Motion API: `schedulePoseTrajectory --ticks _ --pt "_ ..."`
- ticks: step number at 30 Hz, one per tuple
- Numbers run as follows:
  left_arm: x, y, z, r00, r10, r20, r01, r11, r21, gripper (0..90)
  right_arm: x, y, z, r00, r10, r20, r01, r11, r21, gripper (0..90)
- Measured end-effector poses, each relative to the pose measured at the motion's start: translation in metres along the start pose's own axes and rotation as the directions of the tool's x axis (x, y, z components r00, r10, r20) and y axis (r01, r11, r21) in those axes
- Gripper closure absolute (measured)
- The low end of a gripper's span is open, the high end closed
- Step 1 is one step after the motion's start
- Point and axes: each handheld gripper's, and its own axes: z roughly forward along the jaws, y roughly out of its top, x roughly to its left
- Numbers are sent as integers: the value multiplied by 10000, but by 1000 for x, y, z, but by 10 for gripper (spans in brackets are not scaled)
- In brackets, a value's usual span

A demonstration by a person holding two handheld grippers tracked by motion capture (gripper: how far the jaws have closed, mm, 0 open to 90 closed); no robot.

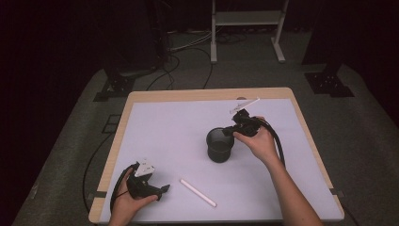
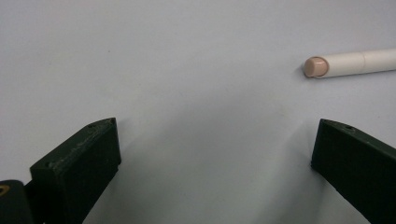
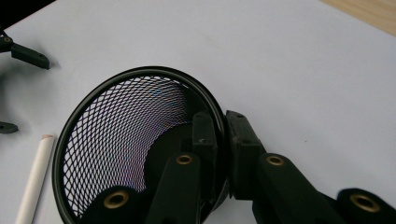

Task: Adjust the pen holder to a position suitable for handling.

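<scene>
Now clamping the rim of the black mesh cup (image 1: 219, 145) with the right claw (image 1: 232, 131), one jaw inside the wall and one outside; cup upright on the white counter (image 1: 179, 136), right of middle. Resting low at the near left corner, the left claw (image 1: 162, 189), jaws spread wide and gripping nothing. Lying flat between them, nearer the left claw, a white stick (image 1: 198, 192).

Dim room, dark bg; white table sheet (image 1: 179, 136) evenly lit from above w/ soft shadows. High view grainy, low-res. Left gripper view sharp on pen (image 2: 350, 64), near jaws slightly soft. No glare
</scene>
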Motion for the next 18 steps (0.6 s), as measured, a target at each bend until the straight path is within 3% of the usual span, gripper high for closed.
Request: schedulePoseTrajectory --ticks 18 --pt "0 0 0 10000 -4 -13 4 10000 -22 4 2 0 13 9999 20 -144 -16 9996 295 823"
